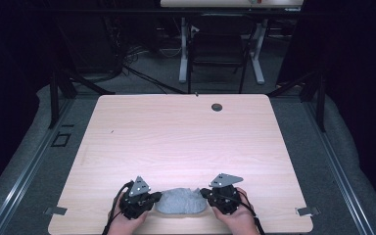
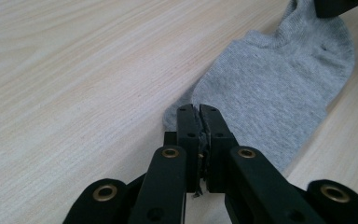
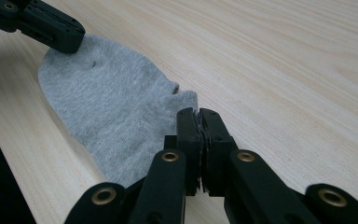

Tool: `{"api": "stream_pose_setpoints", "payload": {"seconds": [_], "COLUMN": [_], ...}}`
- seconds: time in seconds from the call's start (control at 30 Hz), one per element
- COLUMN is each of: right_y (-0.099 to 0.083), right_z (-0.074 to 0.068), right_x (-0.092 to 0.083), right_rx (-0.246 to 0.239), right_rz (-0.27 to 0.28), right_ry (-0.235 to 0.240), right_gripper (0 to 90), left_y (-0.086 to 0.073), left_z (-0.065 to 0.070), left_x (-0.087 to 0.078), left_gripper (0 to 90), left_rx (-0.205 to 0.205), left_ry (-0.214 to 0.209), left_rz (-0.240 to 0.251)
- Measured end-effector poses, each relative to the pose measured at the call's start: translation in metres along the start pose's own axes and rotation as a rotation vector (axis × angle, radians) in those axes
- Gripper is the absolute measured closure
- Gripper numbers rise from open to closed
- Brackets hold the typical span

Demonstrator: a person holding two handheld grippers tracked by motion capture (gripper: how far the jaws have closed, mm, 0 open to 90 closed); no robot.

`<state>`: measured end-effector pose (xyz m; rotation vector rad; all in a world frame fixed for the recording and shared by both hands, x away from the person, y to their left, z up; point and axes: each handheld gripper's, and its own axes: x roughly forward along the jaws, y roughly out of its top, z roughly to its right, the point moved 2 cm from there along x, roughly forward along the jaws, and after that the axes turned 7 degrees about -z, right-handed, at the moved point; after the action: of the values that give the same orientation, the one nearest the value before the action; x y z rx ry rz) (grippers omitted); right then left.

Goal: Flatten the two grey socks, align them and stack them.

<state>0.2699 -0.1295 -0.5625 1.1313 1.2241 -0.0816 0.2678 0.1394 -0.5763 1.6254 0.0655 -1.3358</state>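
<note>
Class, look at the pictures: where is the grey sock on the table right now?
In the high view the grey sock lies at the table's near edge, stretched between the left hand-held gripper and the right hand-held gripper, each pinching one end.

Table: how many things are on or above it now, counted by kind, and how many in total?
Grey sock: 1
Gripper: 2, the left gripper and the right gripper, each shut on one end of the sock
Dark round hole in the table: 1
Total: 4

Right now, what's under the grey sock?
The grey sock lies flat on the wooden table, each end pinched by a gripper, left and right. Anything beneath the fabric is covered.
</note>
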Motion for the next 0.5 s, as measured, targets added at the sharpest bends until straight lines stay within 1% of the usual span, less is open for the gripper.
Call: {"api": "stream_pose_setpoints", "payload": {"seconds": [0.1,0.17,0.23,0.33,0.5], "right_y": [-0.0007,-0.0012,-0.0022,-0.0029,-0.0039], "right_z": [0.001,0.0009,0.0013,0.0013,0.0018], "right_x": [0.0014,0.0025,0.0039,0.0051,0.0067], "right_rx": [-0.001,0.006,0.004,0.004,0.007], "right_rz": [-0.004,-0.001,-0.015,-0.015,-0.019], "right_ry": [0.0,0.0,-0.003,-0.001,-0.004], "right_gripper": [87.4,87.3,87.1,87.0,86.6], "left_y": [-0.0005,-0.0007,-0.001,-0.0014,-0.0011], "left_z": [0.0001,-0.0007,-0.0014,-0.0019,-0.002], "left_x": [0.0019,0.0023,0.0034,0.0043,0.0045], "left_gripper": [87.9,87.9,87.7,87.5,86.3], "left_rx": [-0.008,0.001,0.0,-0.007,-0.008], "left_ry": [0.0,0.002,0.004,0.001,0.003], "left_rz": [-0.003,-0.008,-0.008,-0.008,0.002]}}
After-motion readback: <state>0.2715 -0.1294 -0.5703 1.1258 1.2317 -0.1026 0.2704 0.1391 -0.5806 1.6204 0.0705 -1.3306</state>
